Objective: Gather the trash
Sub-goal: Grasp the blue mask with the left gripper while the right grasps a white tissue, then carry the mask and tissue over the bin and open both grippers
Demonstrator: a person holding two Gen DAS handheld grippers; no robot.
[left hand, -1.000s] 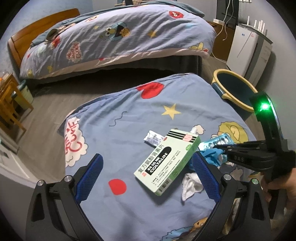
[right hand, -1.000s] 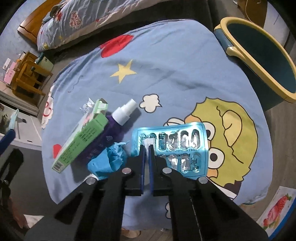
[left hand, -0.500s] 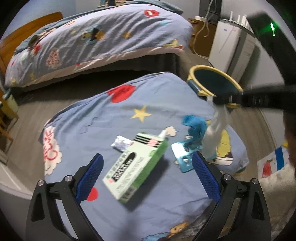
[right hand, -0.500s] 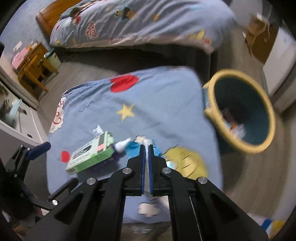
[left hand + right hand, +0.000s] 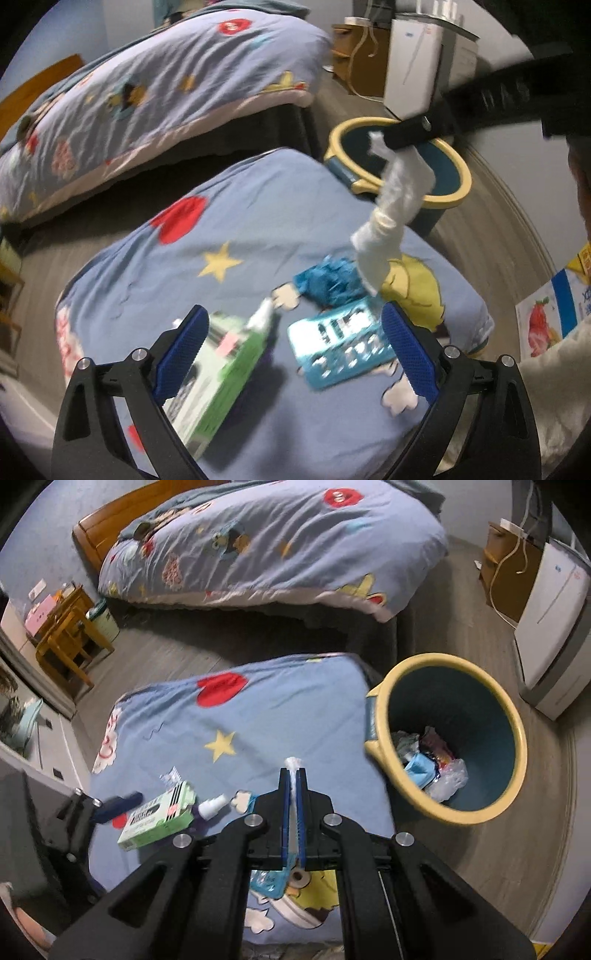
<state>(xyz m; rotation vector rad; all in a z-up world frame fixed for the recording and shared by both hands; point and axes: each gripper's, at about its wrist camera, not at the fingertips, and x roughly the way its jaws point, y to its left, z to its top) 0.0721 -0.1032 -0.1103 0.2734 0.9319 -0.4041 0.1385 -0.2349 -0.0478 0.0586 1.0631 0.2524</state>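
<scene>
Yellow-rimmed and dark teal inside, the round plastic bin (image 5: 448, 738) stands on the wood floor just beside the low blue cartoon-print cover (image 5: 266, 723), and at its bottom lies a small heap of rubbish (image 5: 430, 762): a blue face mask, clear crinkled plastic and something pink or red. The right tool (image 5: 292, 775) is clamped on a white crumpled tissue (image 5: 393, 206); from its own camera only a tuft of the paper pokes out past the blue pads, while the left camera shows the rest of it hanging down in a long twist, held up in the air in front of the bin's rim and above the cover. On the cover below lie a crumpled blue glove (image 5: 328, 282), a teal foil blister pack (image 5: 341, 349), a green and white medicine box (image 5: 218, 369) and a small white-capped spray bottle (image 5: 212, 805) tucked against the box. The left tool (image 5: 295, 354) hovers over these with its pads spread wide apart and nothing gripped; the box and blister pack lie between its blue fingers (image 5: 183, 350) as seen from its camera.
</scene>
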